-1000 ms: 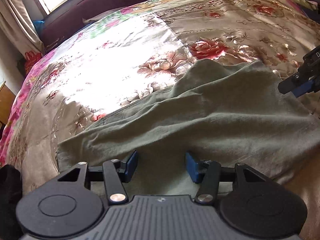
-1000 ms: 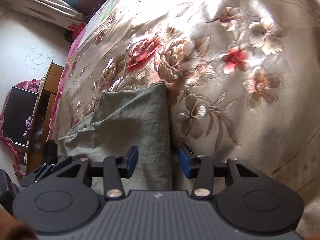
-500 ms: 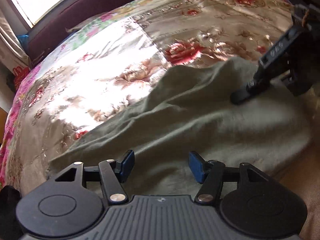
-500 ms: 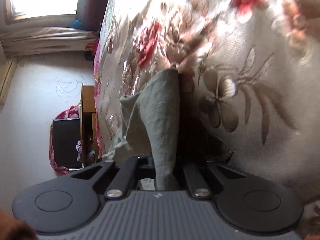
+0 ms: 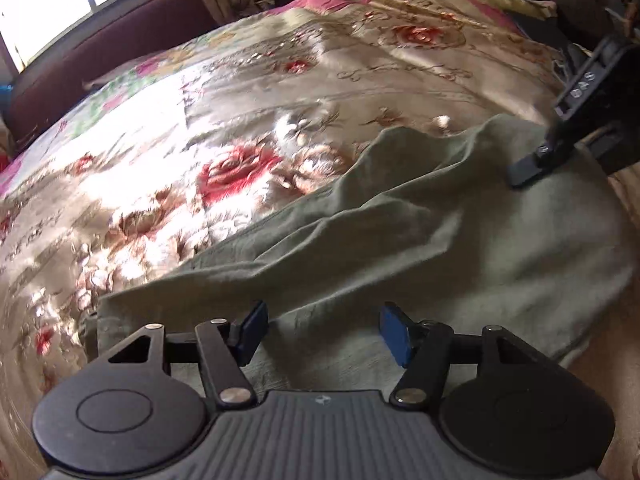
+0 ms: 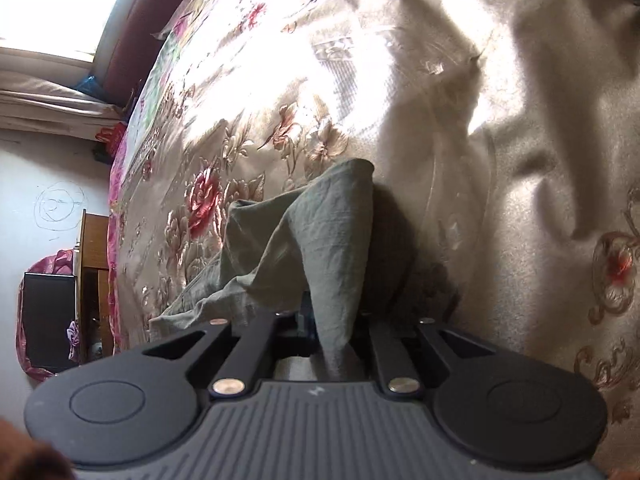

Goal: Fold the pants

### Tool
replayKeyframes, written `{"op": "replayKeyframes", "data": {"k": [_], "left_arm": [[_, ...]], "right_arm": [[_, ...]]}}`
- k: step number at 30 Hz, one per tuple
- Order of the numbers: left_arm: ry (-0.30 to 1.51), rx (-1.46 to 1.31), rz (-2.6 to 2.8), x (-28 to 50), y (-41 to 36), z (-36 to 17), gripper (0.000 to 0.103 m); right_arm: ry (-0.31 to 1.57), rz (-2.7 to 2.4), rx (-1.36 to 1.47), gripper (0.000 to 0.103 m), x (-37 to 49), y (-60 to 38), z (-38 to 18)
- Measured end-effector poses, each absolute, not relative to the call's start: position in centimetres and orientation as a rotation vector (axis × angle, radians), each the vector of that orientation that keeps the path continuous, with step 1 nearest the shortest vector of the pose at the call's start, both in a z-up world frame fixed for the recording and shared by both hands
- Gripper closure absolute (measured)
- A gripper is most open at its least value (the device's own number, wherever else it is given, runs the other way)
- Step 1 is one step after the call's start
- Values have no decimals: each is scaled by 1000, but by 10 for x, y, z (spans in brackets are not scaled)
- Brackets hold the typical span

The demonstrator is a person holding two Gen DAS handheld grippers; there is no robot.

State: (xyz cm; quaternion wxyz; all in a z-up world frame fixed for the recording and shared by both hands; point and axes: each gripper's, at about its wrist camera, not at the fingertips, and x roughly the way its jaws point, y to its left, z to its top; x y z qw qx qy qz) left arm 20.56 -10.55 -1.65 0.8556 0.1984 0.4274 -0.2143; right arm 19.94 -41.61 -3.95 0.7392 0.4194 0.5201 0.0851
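Left wrist view: the olive-green cloth pants [image 5: 400, 248] lie rumpled on the shiny floral satin bedspread [image 5: 168, 168], their long axis running from the near left edge toward the far right. The left claw [image 5: 323, 334] tilts steeply down just above the near part of the pants, its blue pads wide apart and opening, nothing between them. At the far right end of the pants the black right claw [image 5: 532, 166] pinches a raised fold. In the right wrist view the right claw [image 6: 329, 336] angles downward, jaws nearly shut on a lifted ridge of the pants [image 6: 320, 240], easing apart slightly.
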Motion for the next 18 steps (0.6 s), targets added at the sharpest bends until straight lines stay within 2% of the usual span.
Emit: {"op": "replayKeyframes", "data": {"k": [2, 3, 11, 14, 18], "left_arm": [[922, 429, -433, 209, -99, -29, 12], [916, 419, -432, 210, -96, -28, 11], [819, 296, -408, 214, -79, -5, 12], [756, 389, -351, 235, -86, -15, 12], [795, 451, -319, 281, -88, -33, 9]], "right_arm": [[1138, 199, 865, 95, 203, -406, -20], [1136, 207, 843, 96, 206, -399, -11], [1126, 293, 710, 96, 223, -302, 54], [1151, 272, 639, 96, 219, -282, 63], [1180, 208, 671, 96, 211, -280, 63]]}}
